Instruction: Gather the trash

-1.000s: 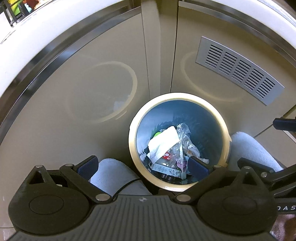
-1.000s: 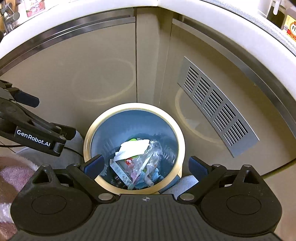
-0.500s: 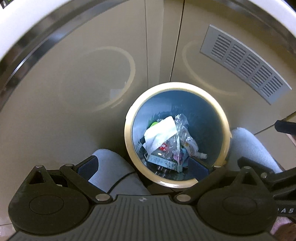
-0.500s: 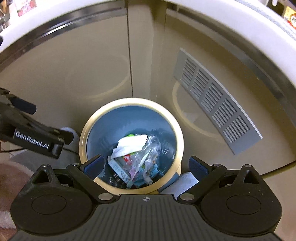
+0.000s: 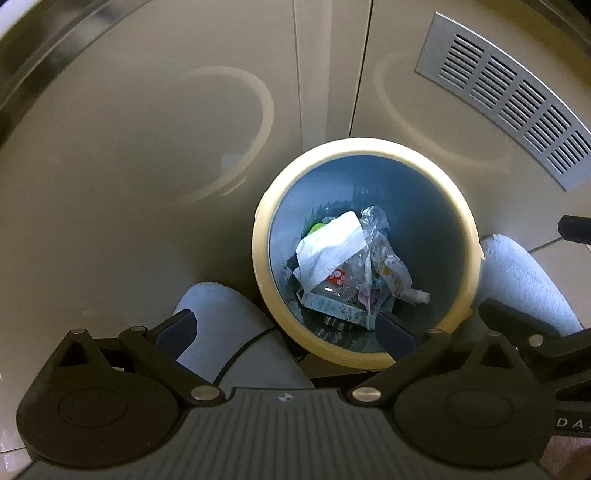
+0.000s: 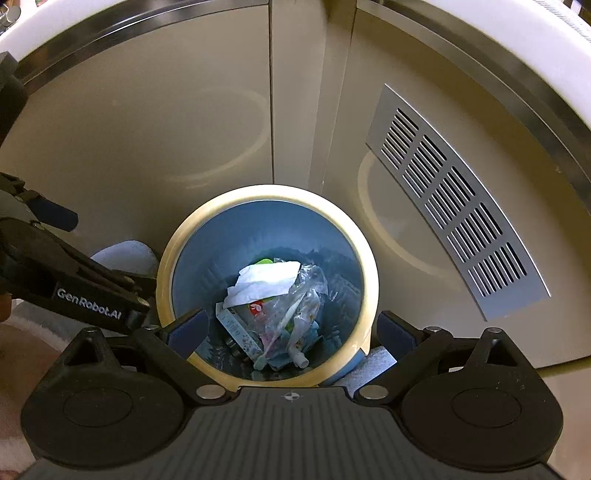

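Trash (image 5: 341, 264) fills the bin (image 5: 469, 221); above the bin, left gripper (image 5: 286, 330) and right gripper (image 6: 291, 328) gape wide, both empty.

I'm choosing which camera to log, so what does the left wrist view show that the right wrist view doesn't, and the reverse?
Only the left wrist view shows both grey slippers whole, one left of the bin and one right of it. Only the right wrist view shows the left gripper's GenRobot.AI label and the white countertop edge. Both show the cream-rimmed blue bin holding a white tissue and clear plastic wrappers, the metal vent, and open, empty grippers: left, right.
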